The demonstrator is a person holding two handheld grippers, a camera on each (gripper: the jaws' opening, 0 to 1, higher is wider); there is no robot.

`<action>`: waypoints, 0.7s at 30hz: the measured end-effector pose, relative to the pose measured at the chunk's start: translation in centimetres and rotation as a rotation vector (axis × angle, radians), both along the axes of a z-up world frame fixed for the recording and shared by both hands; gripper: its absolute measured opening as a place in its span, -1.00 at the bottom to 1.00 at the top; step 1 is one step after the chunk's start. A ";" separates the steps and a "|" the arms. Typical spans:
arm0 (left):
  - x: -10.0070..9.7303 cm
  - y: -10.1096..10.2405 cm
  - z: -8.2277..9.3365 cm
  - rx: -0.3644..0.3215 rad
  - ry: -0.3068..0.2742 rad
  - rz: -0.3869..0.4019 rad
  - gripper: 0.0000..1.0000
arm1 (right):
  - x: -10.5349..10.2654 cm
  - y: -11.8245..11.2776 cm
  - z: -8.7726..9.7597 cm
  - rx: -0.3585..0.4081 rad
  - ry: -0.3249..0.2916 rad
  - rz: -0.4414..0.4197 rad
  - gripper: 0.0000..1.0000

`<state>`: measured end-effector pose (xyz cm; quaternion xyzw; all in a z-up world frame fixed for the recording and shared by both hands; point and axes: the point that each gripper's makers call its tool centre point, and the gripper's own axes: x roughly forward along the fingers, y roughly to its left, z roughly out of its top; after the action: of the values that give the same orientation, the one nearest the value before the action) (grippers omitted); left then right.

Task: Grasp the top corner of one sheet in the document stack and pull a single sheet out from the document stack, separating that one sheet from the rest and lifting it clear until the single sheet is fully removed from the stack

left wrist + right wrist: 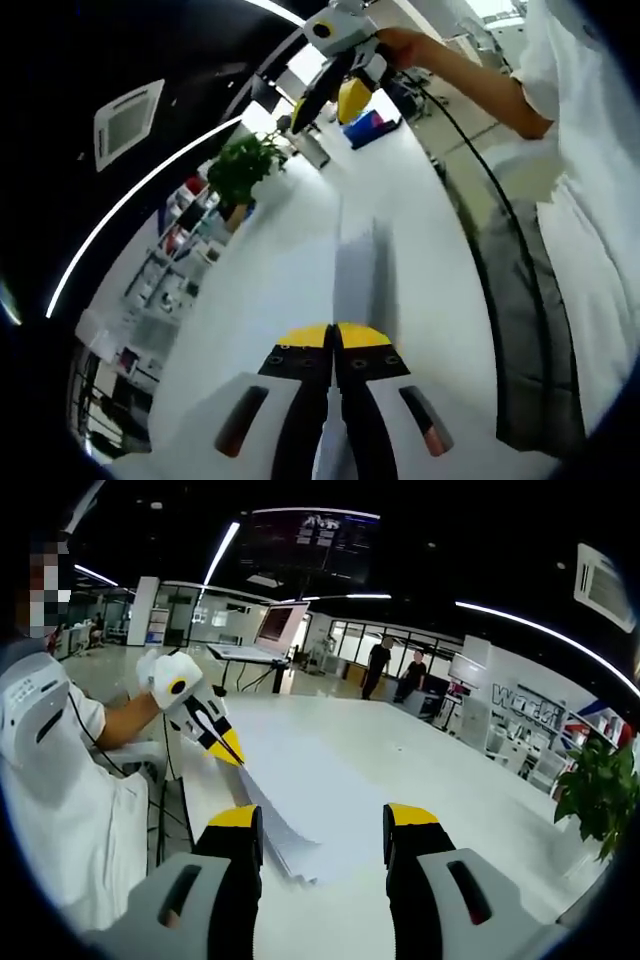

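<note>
Yellow-tipped jaws of the left hand-held gripper (335, 335) are pressed together on the near edge of a single sheet (357, 270), which rises thin and edge-on ahead of them. Judged from this, the pull-out step is underway; next the sheet must be lifted until its far end leaves the stack without dragging others. Nearest in the right gripper view, the right hand-held gripper (323, 825) stands wide open, holding nothing, above the fanned document stack (300, 835) on the white surface (450, 770). Beyond, that view shows the left gripper pinching the sheet's top corner. Farther off, a potted plant (243, 170) stands on the surface.
</note>
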<state>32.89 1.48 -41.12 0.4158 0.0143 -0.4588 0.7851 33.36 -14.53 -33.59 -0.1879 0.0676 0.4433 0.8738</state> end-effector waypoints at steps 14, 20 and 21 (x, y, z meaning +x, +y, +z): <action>-0.4 1.3 2.6 -0.107 0.039 0.048 -0.94 | -0.1 0.1 0.0 0.000 -0.001 0.002 -0.04; -0.3 2.3 4.2 -0.185 0.066 0.079 -0.94 | -0.1 0.1 -0.1 -0.002 0.000 0.004 -0.04; -0.3 2.6 4.5 -0.205 0.073 0.088 -0.94 | -0.1 0.1 -0.1 -0.002 0.000 0.004 -0.04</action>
<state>32.63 4.04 -36.65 0.3152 0.0142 -0.4380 0.8418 33.26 -14.39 -33.69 -0.1887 0.0679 0.4449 0.8728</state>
